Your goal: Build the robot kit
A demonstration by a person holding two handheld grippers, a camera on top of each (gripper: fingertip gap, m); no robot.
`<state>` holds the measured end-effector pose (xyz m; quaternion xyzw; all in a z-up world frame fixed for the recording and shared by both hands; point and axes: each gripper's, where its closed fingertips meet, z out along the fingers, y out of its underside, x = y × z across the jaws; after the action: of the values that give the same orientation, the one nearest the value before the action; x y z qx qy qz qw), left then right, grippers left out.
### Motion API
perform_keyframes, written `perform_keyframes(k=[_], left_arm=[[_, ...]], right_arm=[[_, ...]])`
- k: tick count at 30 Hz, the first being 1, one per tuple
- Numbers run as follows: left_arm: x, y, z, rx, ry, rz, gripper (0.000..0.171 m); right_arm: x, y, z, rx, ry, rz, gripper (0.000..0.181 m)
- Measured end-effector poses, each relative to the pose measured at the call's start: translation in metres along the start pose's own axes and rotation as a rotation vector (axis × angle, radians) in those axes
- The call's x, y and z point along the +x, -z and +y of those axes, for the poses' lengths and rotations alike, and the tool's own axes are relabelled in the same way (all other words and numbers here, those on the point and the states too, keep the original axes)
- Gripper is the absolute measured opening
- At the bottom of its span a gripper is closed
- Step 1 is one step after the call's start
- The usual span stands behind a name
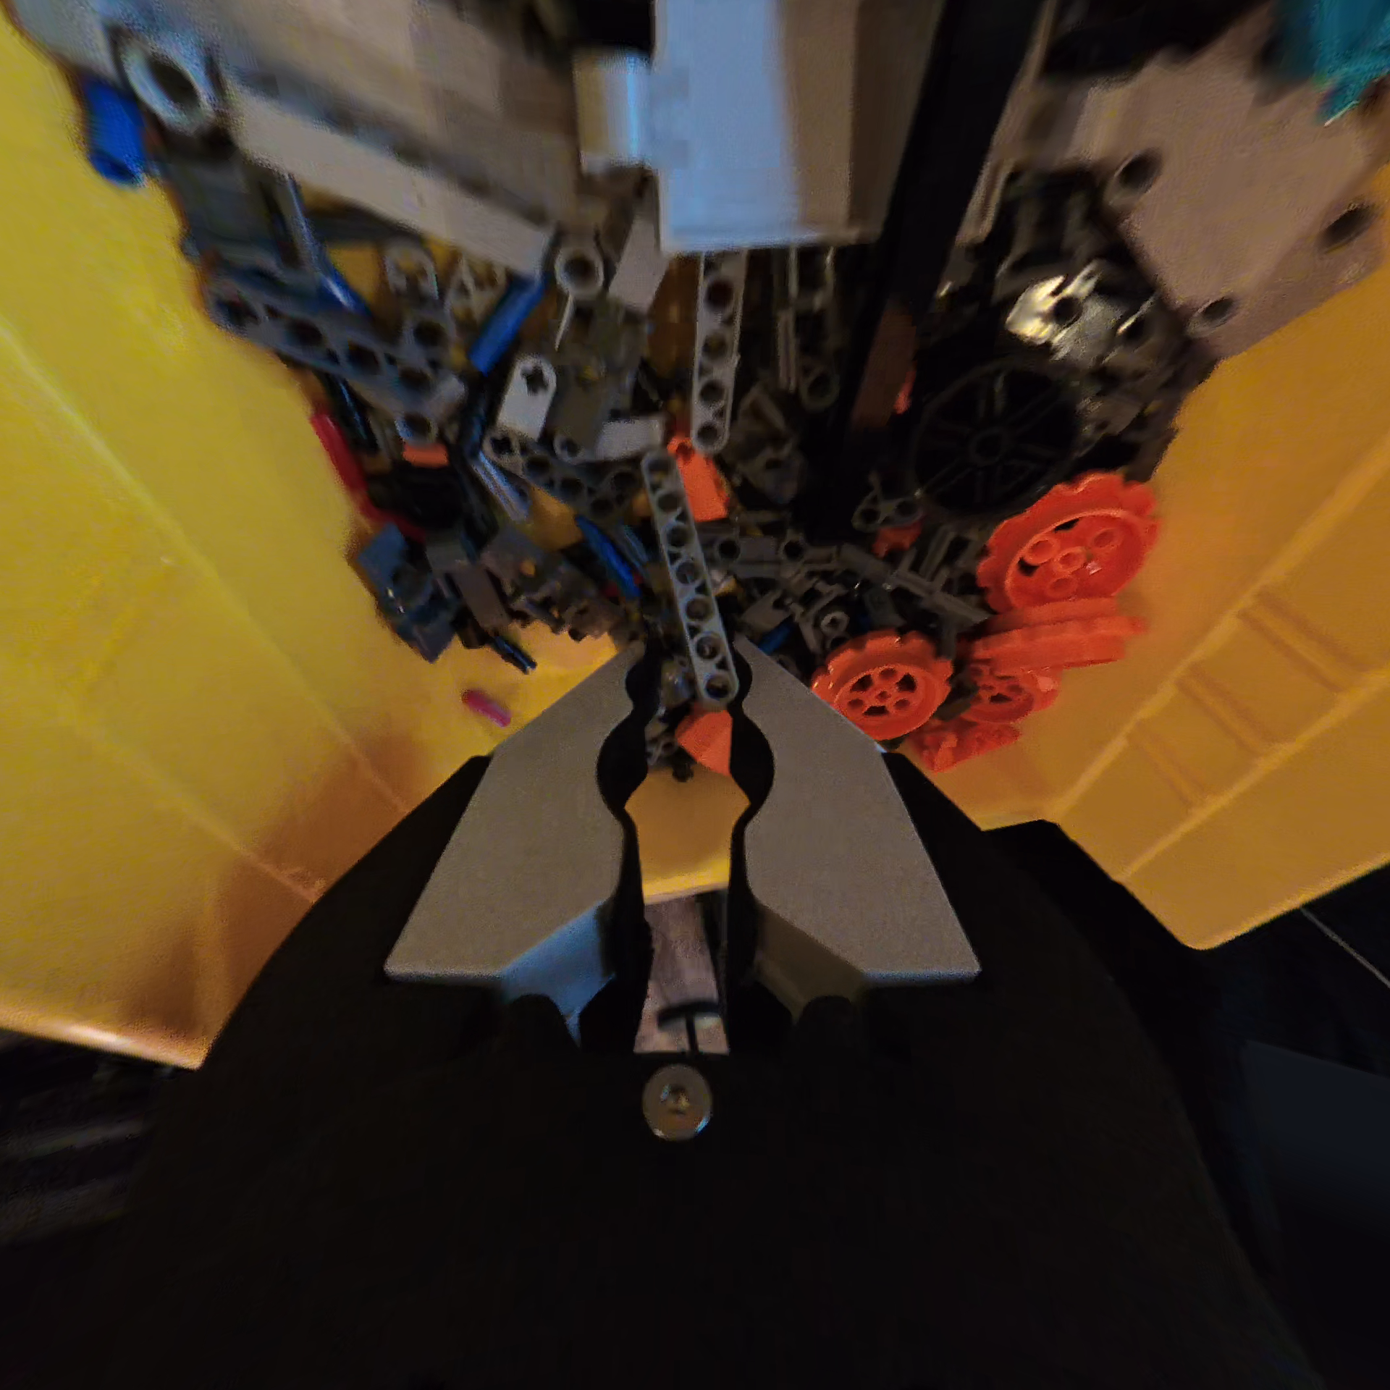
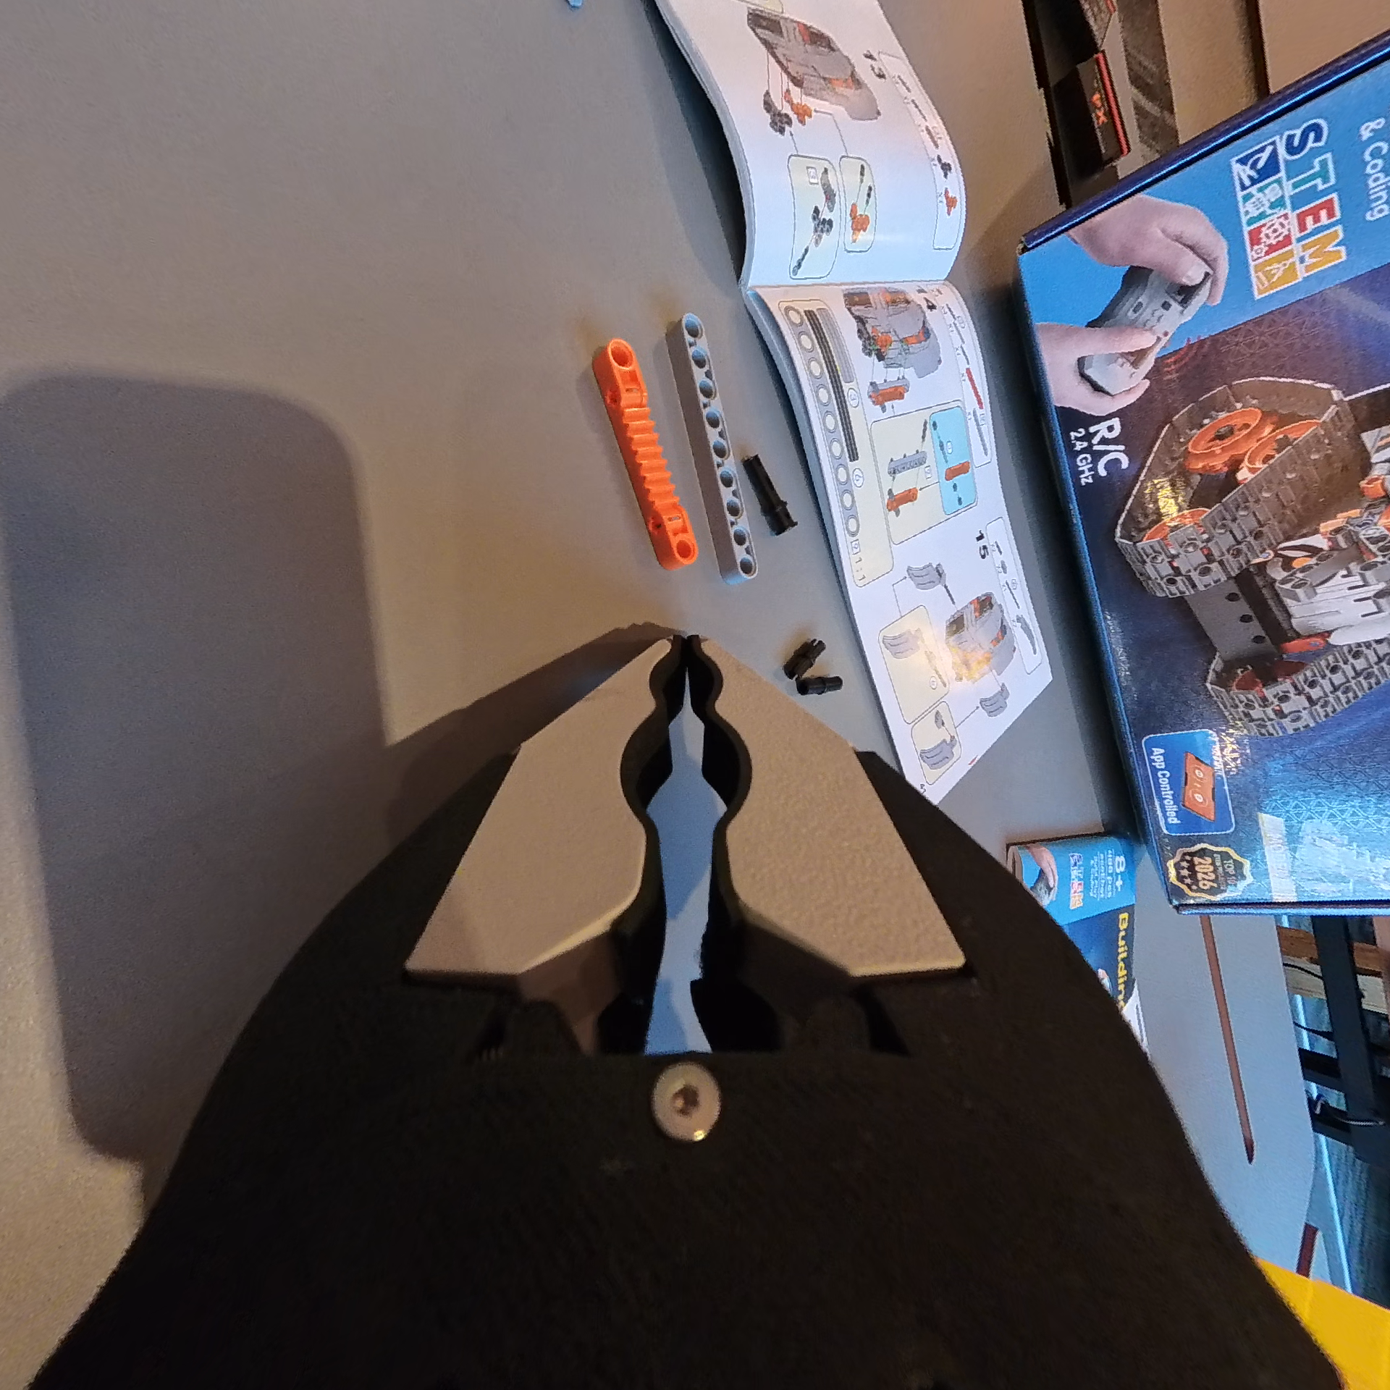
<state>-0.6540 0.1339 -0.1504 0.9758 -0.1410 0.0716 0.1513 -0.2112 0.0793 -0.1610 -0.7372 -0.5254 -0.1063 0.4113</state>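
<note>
Blurred grey assembly [image 1: 451,150], blue box [image 2: 1241,526] cropped

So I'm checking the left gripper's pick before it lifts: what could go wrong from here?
The left gripper pinches only the near end of the grey holed beam, so it may pivot or slip. The beam's far end lies among the loose parts in the yellow bin and could snag or drag them.

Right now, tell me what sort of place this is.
Probably a hobby or home workbench for building a brick kit: an open instruction booklet and the kit's blue box lie on a grey table, and a yellow bin holds loose parts.
</note>
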Motion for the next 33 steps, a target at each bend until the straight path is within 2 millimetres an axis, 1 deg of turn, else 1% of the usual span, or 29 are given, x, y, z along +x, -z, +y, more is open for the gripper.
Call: perform_keyframes(k=[2,5,7,8,9,10,11,14,16,17,18,21,24,27,28,29,30,31,33], left_arm=[[0.002,0.005,-0.013,0.061,-0.008,0.034,0.012],[-0.001,0.010,-0.030,0.131,-0.013,0.045,0.012],[0.001,0.015,-0.040,0.188,-0.001,0.086,0.012],[0.004,0.017,-0.042,0.206,0.017,0.115,0.022],[0.005,0.018,-0.039,0.206,0.043,0.133,0.042],[0.004,0.019,-0.032,0.190,0.068,0.128,0.050],[0.001,0.019,-0.022,0.168,0.085,0.102,0.053],[-0.007,0.016,0.009,0.106,0.125,0.018,0.069],[-0.007,0.006,0.031,0.000,0.152,0.002,0.082],[-0.005,0.001,0.039,-0.050,0.150,0.006,0.087],[-0.003,-0.003,0.042,-0.083,0.137,0.016,0.087],[-0.002,-0.010,0.042,-0.140,0.105,0.001,0.086],[0.006,-0.018,0.042,-0.205,0.065,0.013,0.076],[0.006,-0.022,0.046,-0.273,0.033,-0.026,0.081],[0.006,-0.022,0.046,-0.279,0.021,-0.037,0.080],[0.010,-0.023,0.044,-0.272,0.001,-0.022,0.065],[0.022,-0.025,0.042,-0.270,-0.025,0.049,0.037],[0.030,-0.027,0.043,-0.292,-0.043,0.095,0.021],[0.026,-0.027,0.040,-0.306,-0.043,0.064,0.021]], right_arm=[[0.000,0.000,0.000,0.000,-0.001,0.000,0.000],[0.000,0.000,0.000,0.001,-0.003,0.000,0.000],[0.000,0.000,0.000,0.003,-0.004,0.000,0.000],[0.000,0.000,0.000,0.003,-0.006,-0.001,0.000],[0.000,-0.001,0.000,0.004,-0.007,-0.001,0.000],[0.000,-0.001,0.000,0.004,-0.008,-0.001,0.000],[0.001,-0.001,0.000,0.005,-0.009,-0.001,0.000],[0.001,-0.001,0.000,0.005,-0.010,-0.001,0.000],[0.001,-0.001,-0.001,0.006,-0.010,-0.001,0.000],[0.001,-0.001,-0.001,0.006,-0.011,-0.001,0.000],[0.001,-0.001,0.000,0.006,-0.011,-0.001,0.000],[0.001,-0.001,0.000,0.005,-0.010,-0.001,0.000],[0.001,-0.001,0.000,0.006,-0.011,-0.002,0.000],[0.001,-0.001,0.000,0.006,-0.012,-0.003,0.000],[0.001,-0.001,0.000,0.007,-0.011,-0.003,0.000],[0.001,-0.001,0.000,0.007,-0.012,-0.003,0.000],[0.001,-0.001,0.000,0.006,-0.012,-0.004,0.000],[0.001,-0.001,0.000,0.006,-0.012,-0.004,0.000],[0.001,0.000,0.000,0.006,-0.011,-0.004,0.000]])
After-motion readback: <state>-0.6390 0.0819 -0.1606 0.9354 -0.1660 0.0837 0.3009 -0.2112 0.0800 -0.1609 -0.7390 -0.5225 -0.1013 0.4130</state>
